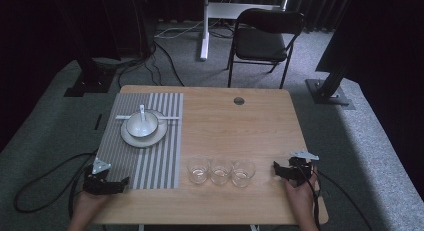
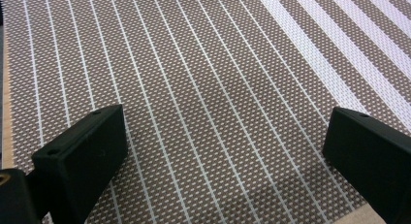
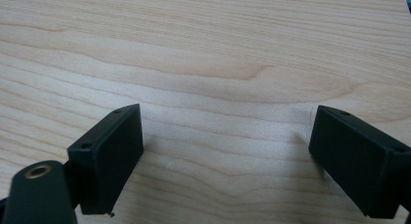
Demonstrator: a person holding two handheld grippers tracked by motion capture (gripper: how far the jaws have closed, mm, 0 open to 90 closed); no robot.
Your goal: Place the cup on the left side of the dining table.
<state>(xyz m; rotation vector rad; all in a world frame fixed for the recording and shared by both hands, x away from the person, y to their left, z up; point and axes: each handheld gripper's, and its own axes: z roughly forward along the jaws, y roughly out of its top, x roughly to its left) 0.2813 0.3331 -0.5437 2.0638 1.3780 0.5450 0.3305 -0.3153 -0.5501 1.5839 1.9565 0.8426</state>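
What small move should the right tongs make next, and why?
Probably slide the right tongs left toward the nearest glass: their jaws stand open with nothing between them over the bare table, and that glass is beside them.

The left hand-held gripper and the right hand-held gripper are held low, jaws spread wide, nothing gripped.
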